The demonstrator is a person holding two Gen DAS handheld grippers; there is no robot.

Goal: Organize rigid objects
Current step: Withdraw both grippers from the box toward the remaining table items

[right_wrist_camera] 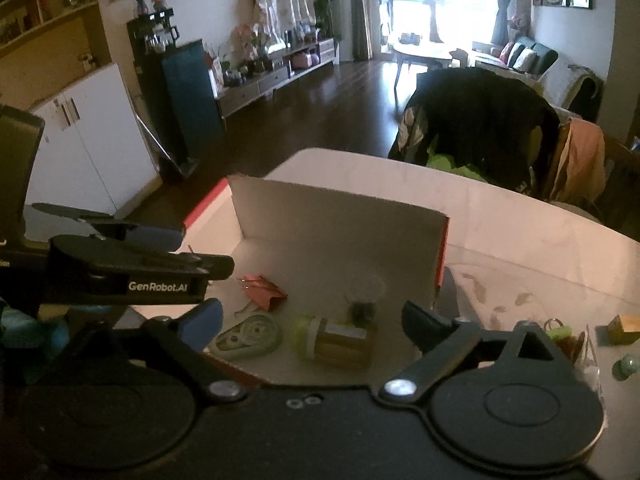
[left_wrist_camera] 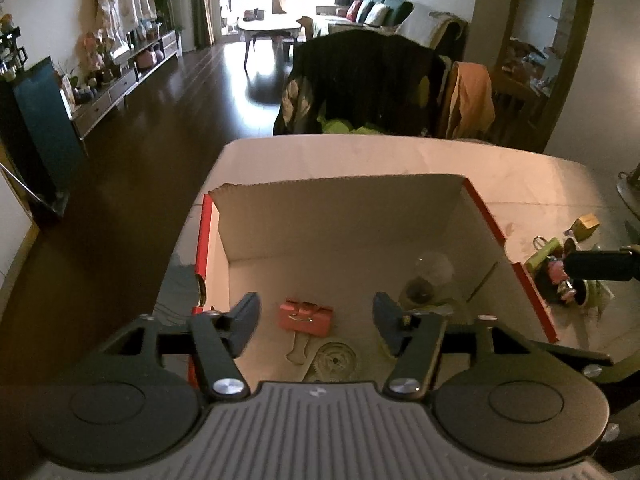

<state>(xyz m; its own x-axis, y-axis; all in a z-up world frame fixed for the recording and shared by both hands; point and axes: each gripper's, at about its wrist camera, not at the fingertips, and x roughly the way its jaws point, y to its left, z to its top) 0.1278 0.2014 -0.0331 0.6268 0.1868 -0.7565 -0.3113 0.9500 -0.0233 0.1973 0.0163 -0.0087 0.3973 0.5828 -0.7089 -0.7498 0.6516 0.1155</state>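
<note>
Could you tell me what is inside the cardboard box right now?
Inside the cardboard box lie a pink binder clip, a correction tape dispenser, a small jar and a clear bulb-like item. The grippers hide the near floor.

Ahead of the gripper, a dark-draped chair (left_wrist_camera: 360, 84) stands beyond the table (left_wrist_camera: 400, 156); far ahead, a coffee table (left_wrist_camera: 268, 26).

1. Our left wrist view looks down, close, into the open box (left_wrist_camera: 340, 216).
2. Our right wrist view faces it from the right side (slightly farther).
3. We share box, bench (right_wrist_camera: 520, 216), living room.
</note>
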